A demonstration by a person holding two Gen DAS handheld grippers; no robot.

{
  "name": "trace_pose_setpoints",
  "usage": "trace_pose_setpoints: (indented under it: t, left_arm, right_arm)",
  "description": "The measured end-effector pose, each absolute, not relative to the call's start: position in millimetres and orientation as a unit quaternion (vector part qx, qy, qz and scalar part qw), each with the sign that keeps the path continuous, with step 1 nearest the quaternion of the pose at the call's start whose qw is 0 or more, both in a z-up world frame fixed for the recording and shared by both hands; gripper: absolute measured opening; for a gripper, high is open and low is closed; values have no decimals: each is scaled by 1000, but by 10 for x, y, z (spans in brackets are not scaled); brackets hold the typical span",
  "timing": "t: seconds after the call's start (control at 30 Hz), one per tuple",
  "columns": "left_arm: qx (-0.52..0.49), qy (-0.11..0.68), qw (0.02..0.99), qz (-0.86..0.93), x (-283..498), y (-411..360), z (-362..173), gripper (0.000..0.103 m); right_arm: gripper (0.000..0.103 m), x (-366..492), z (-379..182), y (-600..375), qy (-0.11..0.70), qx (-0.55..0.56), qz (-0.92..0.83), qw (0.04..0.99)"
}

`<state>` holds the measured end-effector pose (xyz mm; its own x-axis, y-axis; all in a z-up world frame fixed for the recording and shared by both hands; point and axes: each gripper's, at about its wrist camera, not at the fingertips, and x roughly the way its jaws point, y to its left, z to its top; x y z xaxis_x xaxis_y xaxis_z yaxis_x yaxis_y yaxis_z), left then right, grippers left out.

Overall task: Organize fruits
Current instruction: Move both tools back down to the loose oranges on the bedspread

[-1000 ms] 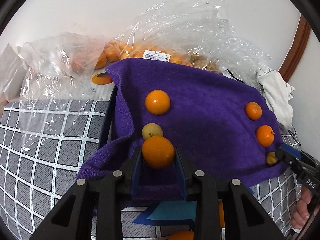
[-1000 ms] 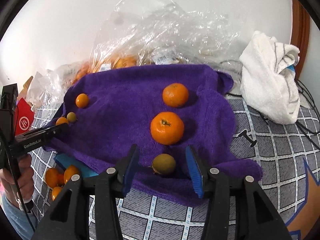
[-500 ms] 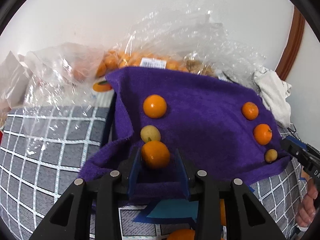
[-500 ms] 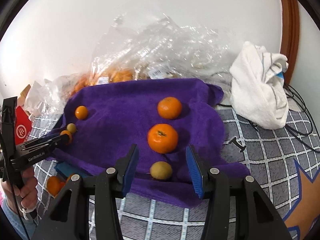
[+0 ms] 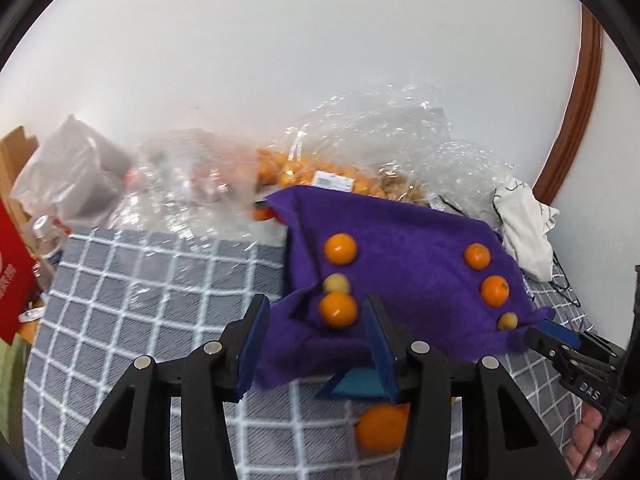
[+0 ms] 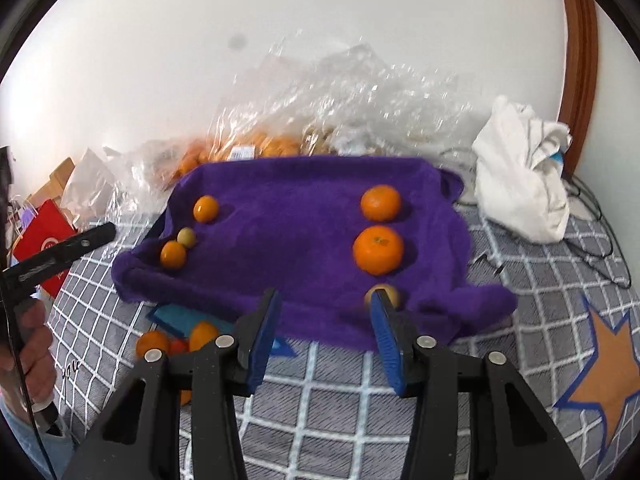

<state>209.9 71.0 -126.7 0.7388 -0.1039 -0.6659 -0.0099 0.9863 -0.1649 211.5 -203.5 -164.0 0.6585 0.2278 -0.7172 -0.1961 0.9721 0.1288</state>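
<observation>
Six fruits lie in two short rows on our purple towel (image 6: 304,240), and neither gripper pinches any of them.

Ahead of our left gripper (image 5: 316,344), whose jaws are opening with only towel and air between them, sit a glossy orange (image 5: 338,310), a small pale yellow-green fruit (image 5: 337,283) touching it on the far side, and another orange (image 5: 340,248) beyond. Our right gripper (image 6: 324,332) has its jaws closing on nothing; a small greenish-brown fruit (image 6: 394,293) peeks from behind its right finger (image 6: 384,330), with a large mandarin (image 6: 378,250) and a second mandarin (image 6: 381,203) farther on. Past the towel's far edge a crumpled clear plastic bag (image 6: 256,148) holds many small oranges, blurred. Loose oranges (image 6: 154,344) lie on the checked bedspread (image 6: 500,360) near our left, beside a blue card (image 6: 180,316).
</observation>
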Motion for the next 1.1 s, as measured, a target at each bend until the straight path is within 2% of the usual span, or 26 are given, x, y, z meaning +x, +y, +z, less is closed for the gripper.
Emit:
trace_pose_setpoints:
  t: [0.17,0.63,1.1]
  left_arm:
    - [-83,374,923,-27,1854,940,-1353,46]
    - [-118,396,911,-10,1432,1385,-1645,46]
    - [-140,407,902,-30,1428,1322,-1742,46]
  right_arm:
    - [34,2039,-1828,-1758,418,4,140,898]
    - [31,2049,-2108,-1216,448,-12,202,871]
    - [31,2041,-2101,-1303,445,-1,210,870]
